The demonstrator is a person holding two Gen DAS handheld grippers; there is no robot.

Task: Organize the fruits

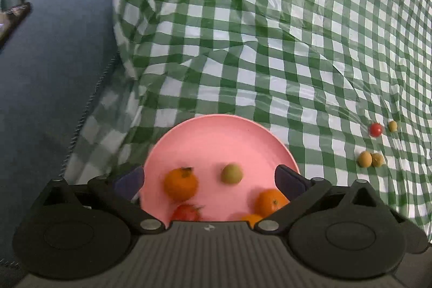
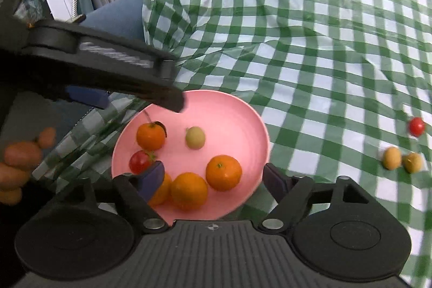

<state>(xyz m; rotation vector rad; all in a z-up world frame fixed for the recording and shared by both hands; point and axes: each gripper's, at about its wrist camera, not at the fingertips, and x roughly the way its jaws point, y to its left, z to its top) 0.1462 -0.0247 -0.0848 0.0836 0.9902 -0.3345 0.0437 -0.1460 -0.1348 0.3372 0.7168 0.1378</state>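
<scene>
A pink plate (image 1: 216,139) (image 2: 229,120) lies on the green-checked cloth. It holds a leafy mandarin (image 2: 150,136), a pale green fruit (image 2: 195,137) (image 1: 231,173), a red tomato (image 2: 140,161) and several more mandarins (image 2: 223,172). My left gripper (image 1: 209,181) is open above the plate's near side, touching no fruit. My right gripper (image 2: 213,178) is open too, low over the plate's near edge; mandarins lie below its gap and its left pad hides part of one. One finger of the left gripper (image 2: 170,97) shows over the plate's far-left rim.
To the right on the cloth lie a cherry tomato (image 1: 375,129) (image 2: 416,126) and small yellowish fruits (image 1: 365,159) (image 2: 392,158). A blue cushion (image 1: 54,72) borders the cloth on the left. A person's hand (image 2: 19,161) is at the left edge.
</scene>
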